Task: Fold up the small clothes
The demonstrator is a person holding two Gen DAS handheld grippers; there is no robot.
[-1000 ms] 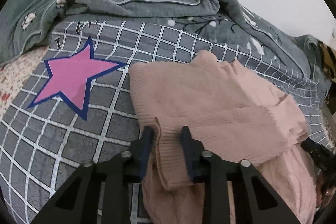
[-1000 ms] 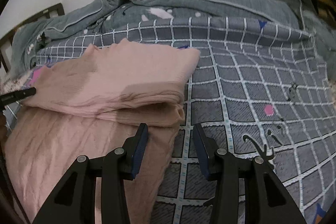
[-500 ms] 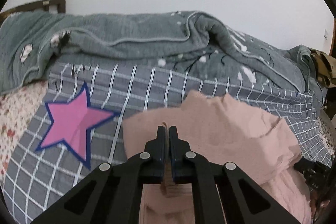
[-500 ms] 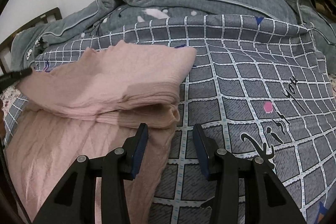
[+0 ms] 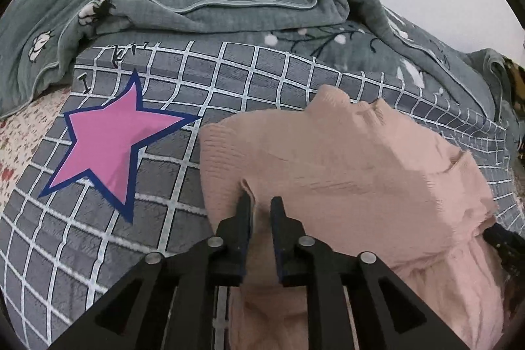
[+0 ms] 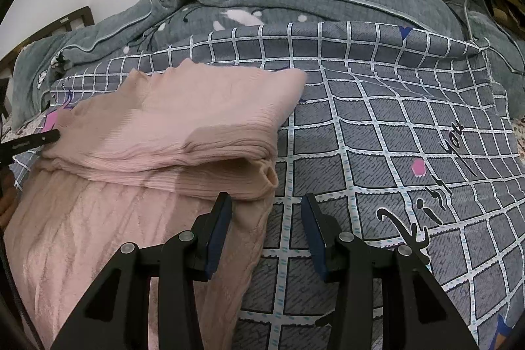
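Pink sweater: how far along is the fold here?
Done: the pink sweater is doubled over on itself on the checked bedspread. In hand: the left gripper is opening, its cuff edge between the fingers. The right gripper is open over the right edge. Left: further folds, likely.

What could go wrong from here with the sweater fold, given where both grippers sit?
1. The left gripper jaws are opening with a fold of the pink sweater between them; the knit could snag on a pad and drag the fold askew.
2. The right gripper is open and straddles the sweater's side edge, gripping nothing, so that side can slide on the checked sheet.
3. The folded-over layer looks bulky and may spring back.
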